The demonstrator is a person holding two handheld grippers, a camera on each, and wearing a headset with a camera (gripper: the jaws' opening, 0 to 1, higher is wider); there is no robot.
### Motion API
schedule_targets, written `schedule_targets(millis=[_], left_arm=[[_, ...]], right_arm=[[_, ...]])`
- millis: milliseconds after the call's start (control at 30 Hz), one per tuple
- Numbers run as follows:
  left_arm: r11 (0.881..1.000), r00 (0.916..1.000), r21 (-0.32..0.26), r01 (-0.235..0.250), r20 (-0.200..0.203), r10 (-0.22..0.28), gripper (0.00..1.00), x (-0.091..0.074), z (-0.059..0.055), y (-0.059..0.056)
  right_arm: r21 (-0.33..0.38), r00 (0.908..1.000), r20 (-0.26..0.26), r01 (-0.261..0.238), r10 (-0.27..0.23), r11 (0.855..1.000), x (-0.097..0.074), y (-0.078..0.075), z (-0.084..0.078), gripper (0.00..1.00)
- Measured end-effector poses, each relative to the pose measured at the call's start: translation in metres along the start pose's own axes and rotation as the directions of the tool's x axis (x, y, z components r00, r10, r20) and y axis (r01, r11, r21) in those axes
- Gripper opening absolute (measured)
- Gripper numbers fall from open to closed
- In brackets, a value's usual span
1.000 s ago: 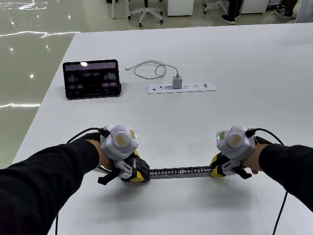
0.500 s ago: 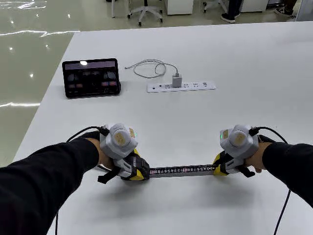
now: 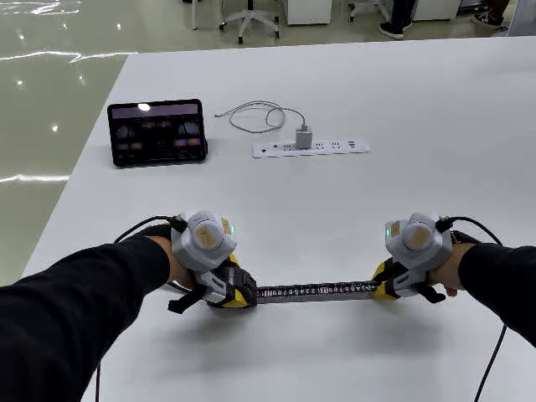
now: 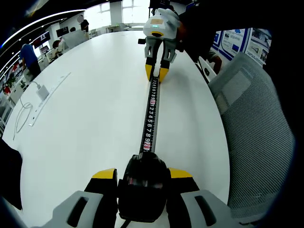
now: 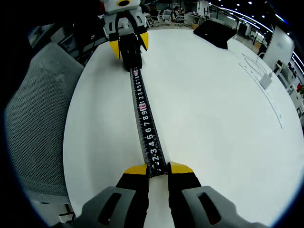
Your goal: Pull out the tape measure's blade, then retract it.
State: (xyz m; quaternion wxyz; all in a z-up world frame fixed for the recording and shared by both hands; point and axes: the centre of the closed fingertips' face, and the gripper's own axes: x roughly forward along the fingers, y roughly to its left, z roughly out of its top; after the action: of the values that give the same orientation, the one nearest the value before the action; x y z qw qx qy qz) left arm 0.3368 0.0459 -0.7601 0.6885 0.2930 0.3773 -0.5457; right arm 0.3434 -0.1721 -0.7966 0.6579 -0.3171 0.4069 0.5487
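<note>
The left hand-held gripper (image 4: 142, 174) is closed on the black case (image 4: 142, 194), which is clamped between the yellow-tipped jaws and held low on the table (image 4: 85, 95). The case is thereby anchored, so that a pull on the blade is not answered by the whole tool sliding. From the mouth of the case, straight ahead of these jaws, the blade (image 4: 150, 111) is laid flat along the table to the right hand-held gripper (image 5: 158, 168). That gripper's jaws are shut on the blade's end, by the lowest numbers.

The two grippers are faced toward each other, well apart, so the blade is drawn in line with the case and is neither twisted nor kinked. In the head view it is seen stretched straight between them.

The pull-out is judged to be under way or close to done; retraction is not yet begun. For that step the end would best be led back toward the case under grip, since a spring-driven blade, if simply let go, may whip and snap home.

Farther out, ahead of the left gripper in the head view, a tablet (image 3: 157, 133) is stood. A power strip (image 3: 310, 148) with a looped cable is laid beyond the gap between the grippers. Both are well clear of the blade. A mesh chair (image 4: 256, 133) is set beside the table.
</note>
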Motion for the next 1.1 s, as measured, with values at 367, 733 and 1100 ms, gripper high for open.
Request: schedule_targets(millis=[367, 733, 1100], left_arm=[[1.0, 1.0, -0.002, 0.001, 0.001, -0.001, 0.36, 0.0004, 0.0, 0.0001], [1.0, 1.0, -0.001, 0.0, 0.0, 0.0, 0.36, 0.0008, -0.0003, 0.0005], [1.0, 1.0, -0.001, 0.0, 0.001, 0.0, 0.36, 0.0009, -0.0004, 0.0004]], right_arm=[[0.009, 0.9999, -0.008, 0.008, -0.008, 1.0, -0.005, -0.0027, -0.0079, 0.1], [0.015, 0.9999, -0.011, 0.008, -0.008, 1.0, -0.0076, -0.0029, -0.0095, 0.1], [0.016, 1.0, -0.008, 0.001, -0.001, 1.0, -0.0081, -0.003, -0.0103, 0.1]])
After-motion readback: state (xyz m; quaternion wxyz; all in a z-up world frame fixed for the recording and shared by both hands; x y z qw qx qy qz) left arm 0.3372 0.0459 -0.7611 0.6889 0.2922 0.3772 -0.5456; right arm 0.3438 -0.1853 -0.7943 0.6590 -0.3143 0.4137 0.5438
